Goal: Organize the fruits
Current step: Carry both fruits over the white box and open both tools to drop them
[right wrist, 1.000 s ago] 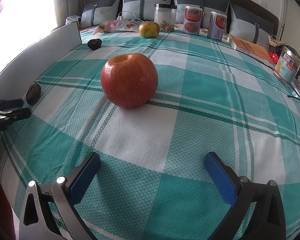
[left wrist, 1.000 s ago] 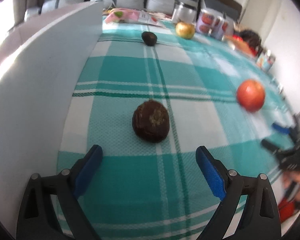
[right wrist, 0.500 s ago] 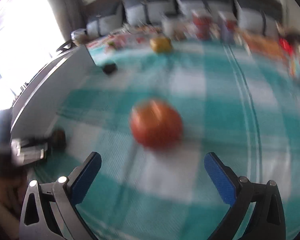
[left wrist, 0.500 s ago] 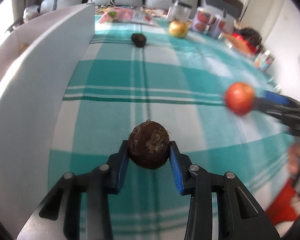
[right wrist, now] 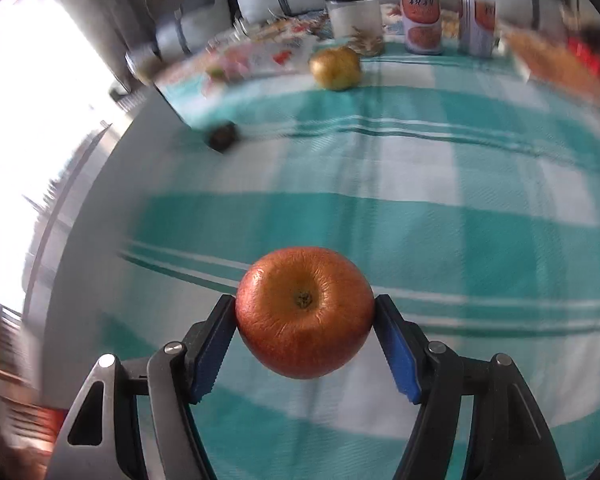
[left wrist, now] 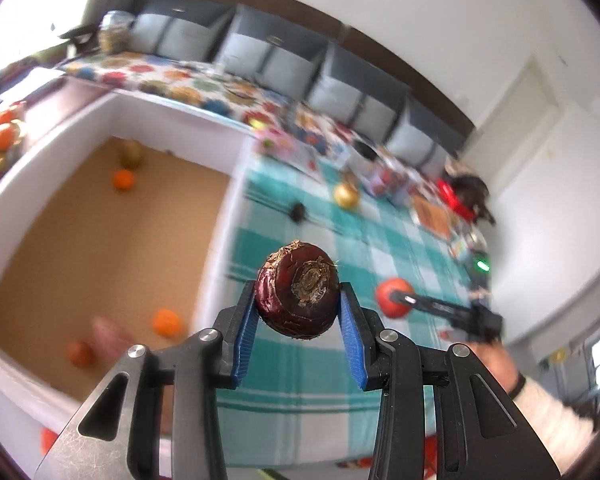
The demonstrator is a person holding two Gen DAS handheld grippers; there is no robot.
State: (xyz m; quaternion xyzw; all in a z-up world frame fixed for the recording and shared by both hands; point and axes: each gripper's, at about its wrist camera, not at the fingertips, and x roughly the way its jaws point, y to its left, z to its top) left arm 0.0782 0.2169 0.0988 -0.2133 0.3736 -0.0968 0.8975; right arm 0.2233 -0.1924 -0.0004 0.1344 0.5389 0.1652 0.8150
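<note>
Left wrist view: the left gripper (left wrist: 298, 312) holds a dark brown round fruit (left wrist: 297, 295) tightly between its blue pads, lifted above the checked cloth (left wrist: 323, 376), beside the white box (left wrist: 112, 240) with oranges inside.

Right wrist view: the right gripper (right wrist: 304, 320) is closing its jaws; both pads touch a red apple (right wrist: 304, 317) over the cloth.

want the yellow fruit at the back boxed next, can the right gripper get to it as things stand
Probably not yet. The right gripper is closing on the red apple, so its jaws are taken. The checked cloth between it and the yellow fruit looks clear.
</note>
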